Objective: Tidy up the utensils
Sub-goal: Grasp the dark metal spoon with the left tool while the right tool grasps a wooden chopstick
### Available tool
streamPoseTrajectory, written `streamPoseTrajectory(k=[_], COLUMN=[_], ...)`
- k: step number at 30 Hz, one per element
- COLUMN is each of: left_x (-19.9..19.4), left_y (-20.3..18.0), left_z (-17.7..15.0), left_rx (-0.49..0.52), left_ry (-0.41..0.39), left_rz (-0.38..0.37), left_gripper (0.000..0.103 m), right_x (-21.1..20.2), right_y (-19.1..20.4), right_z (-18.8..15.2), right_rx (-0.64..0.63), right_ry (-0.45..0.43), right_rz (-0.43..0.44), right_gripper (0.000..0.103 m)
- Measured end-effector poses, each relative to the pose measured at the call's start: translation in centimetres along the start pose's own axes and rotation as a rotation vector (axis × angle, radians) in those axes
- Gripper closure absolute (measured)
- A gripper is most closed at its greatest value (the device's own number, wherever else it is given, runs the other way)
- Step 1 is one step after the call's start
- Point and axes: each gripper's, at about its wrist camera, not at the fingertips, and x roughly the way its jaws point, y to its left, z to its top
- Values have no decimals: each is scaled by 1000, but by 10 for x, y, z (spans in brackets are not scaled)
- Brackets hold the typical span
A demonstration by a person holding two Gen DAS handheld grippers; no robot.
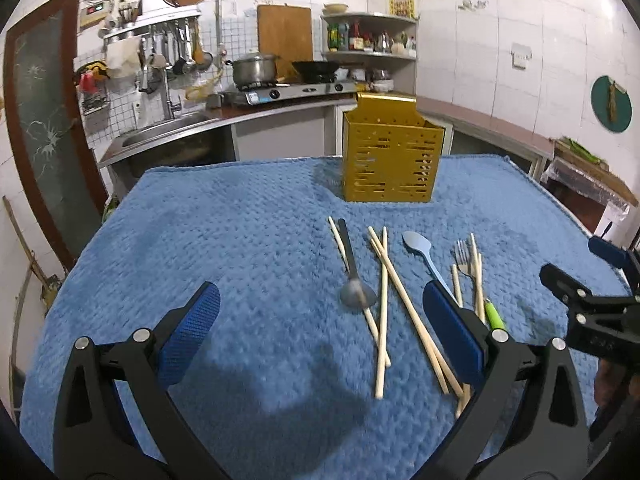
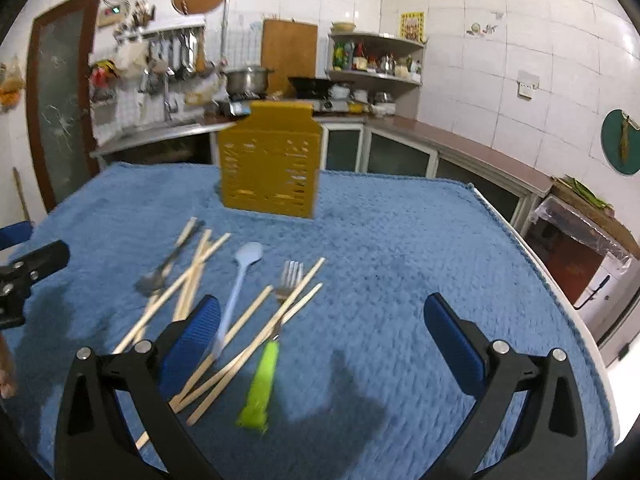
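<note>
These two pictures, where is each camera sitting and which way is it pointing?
Left wrist view: on the left claw, looking across the blue towel at the gold holder; its open fingers show, the right claw at the edge.
Right wrist view: on the right claw, same heading, from further right; open fingers show.
Shared: holder, chopsticks, blue spoon, fork.

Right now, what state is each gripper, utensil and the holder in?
left gripper: open, empty, above the towel
right gripper: open, empty
yellow holder: upright, no utensils showing in it
metal spoon: lying across a chopstick
blue spoon: lying flat
green-handled fork: lying among chopsticks
</note>
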Motion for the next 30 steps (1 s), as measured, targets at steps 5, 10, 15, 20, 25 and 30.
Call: streamPoseTrajectory(k=[5, 10, 15, 20, 25, 30], left_x=[43, 86, 121, 136, 150, 161], left_y=[-8, -6, -8, -9, -7, -7], left_z=[17, 30, 43, 46, 43, 33], left_rx=[60, 59, 52, 33, 7, -25], left_ry=[59, 131, 168, 181, 228, 263], left_rz=[42, 69, 89, 65, 28, -4], left_gripper=[5, 5, 5, 7, 18, 30], right_x=[48, 93, 119, 126, 140, 140], right_y=[-5, -8, -6, -13, -16, -15], right_z=[17, 25, 35, 28, 16, 14], right_rx=[21, 55, 50, 98, 111, 134], right_ry=[105, 201, 242, 257, 290, 281], right_rz=[7, -1, -26, -5, -9, 3], right_gripper=[4, 4, 4, 4, 4, 10])
